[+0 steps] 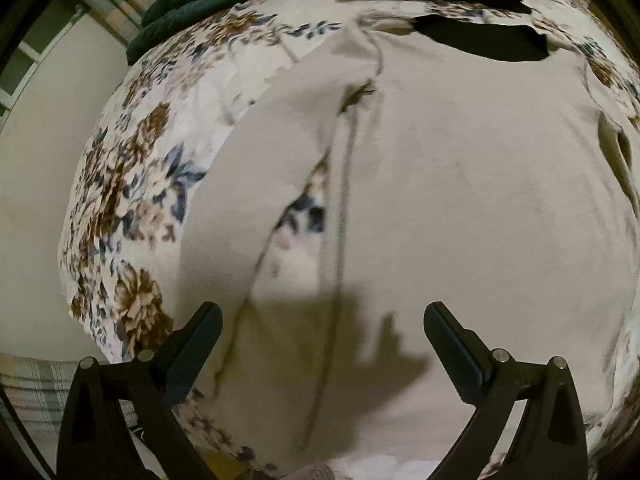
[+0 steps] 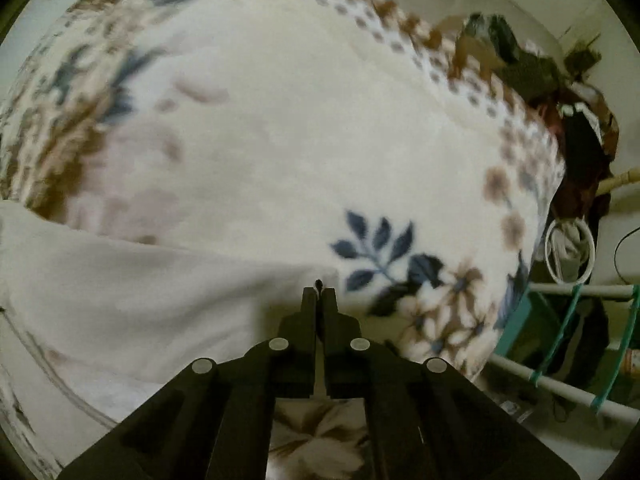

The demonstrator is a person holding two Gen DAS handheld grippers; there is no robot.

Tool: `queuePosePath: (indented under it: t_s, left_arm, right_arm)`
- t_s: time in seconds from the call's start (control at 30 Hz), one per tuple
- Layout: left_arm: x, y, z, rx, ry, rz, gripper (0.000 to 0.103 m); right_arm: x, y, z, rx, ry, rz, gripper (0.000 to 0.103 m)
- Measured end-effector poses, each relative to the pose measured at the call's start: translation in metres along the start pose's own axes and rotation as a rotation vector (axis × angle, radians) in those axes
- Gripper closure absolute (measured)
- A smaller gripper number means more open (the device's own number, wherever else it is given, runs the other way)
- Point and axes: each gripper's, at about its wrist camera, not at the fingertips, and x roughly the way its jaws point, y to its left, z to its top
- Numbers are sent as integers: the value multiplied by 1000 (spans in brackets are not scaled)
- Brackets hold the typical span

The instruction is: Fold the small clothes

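The right hand-held gripper (image 2: pixel 319 292) has its jaws pinched together on a corner of the beige garment (image 1: pixel 460 200), apparently to carry it over for a fold, while the left hand-held gripper (image 1: pixel 322 316) hovers wide apart and empty above the same cloth, spread flat ahead of it on the floral blanket (image 1: pixel 120 184).

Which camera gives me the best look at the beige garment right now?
The left wrist view: the beige garment fills most of the frame, spread flat on the floral blanket. The right wrist view catches only one edge of it, by the closed right gripper.
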Motion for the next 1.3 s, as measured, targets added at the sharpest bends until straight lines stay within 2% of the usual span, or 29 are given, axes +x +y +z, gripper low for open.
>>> queuePosePath:
  t_s: [0.1, 0.2, 0.3, 0.37, 0.47, 0.57, 0.67, 0.77, 0.87, 0.97, 1.03, 1.07, 1.13, 1.17, 1.2, 1.3]
  left_arm:
    - [-4, 20, -2, -32, -2, 5, 0]
    - [-6, 47, -3, -77, -2, 23, 0]
    - [-7, 79, -9, -143, 7, 42, 0]
    - [-6, 104, -12, -199, 17, 59, 0]
    - [-2, 134, -21, -271, 34, 86, 0]
    - [7, 163, -32, -328, 50, 128, 0]
    - [17, 187, -45, -366, 70, 163, 0]
    - [25, 206, -56, -388, 79, 187, 0]
    - [34, 214, -64, -396, 94, 196, 0]
    - [40, 219, -70, -416, 111, 184, 0]
    - [44, 219, -72, -421, 123, 168, 0]
    - [47, 220, -73, -424, 133, 144, 0]
    - [51, 223, -75, -428, 145, 96, 0]
    - [53, 225, -76, -436, 150, 66, 0]
    - [56, 229, -78, -449, 154, 35, 0]
    - [64, 239, -84, -499, 163, -36, 0]
  right_arm:
    - [-30, 31, -8, -75, -44, 50, 101]
    - [-83, 83, -34, -219, -77, 120, 101]
    - [-126, 164, -77, -441, -103, 201, 101]
    - [-148, 230, -126, -613, -88, 242, 101]
    - [-150, 308, -204, -867, -92, 258, 101]
    - [-127, 355, -282, -1068, -27, 239, 101]
    - [-107, 370, -345, -1221, 6, 191, 101]
    - [-93, 370, -384, -1316, 27, 143, 101]
    - [-81, 368, -405, -1372, 50, 101, 101]
    - [-76, 367, -412, -1387, 79, 82, 101]
    - [-71, 370, -407, -1349, 141, 94, 99]
    - [-71, 369, -396, -1292, 207, 141, 99]
    - [-69, 360, -370, -1192, 281, 196, 88]
    - [-71, 356, -358, -1149, 275, 207, 64]
    - [-75, 351, -347, -1113, 263, 223, 47]
    - [-81, 338, -312, -1021, 235, 230, 45]
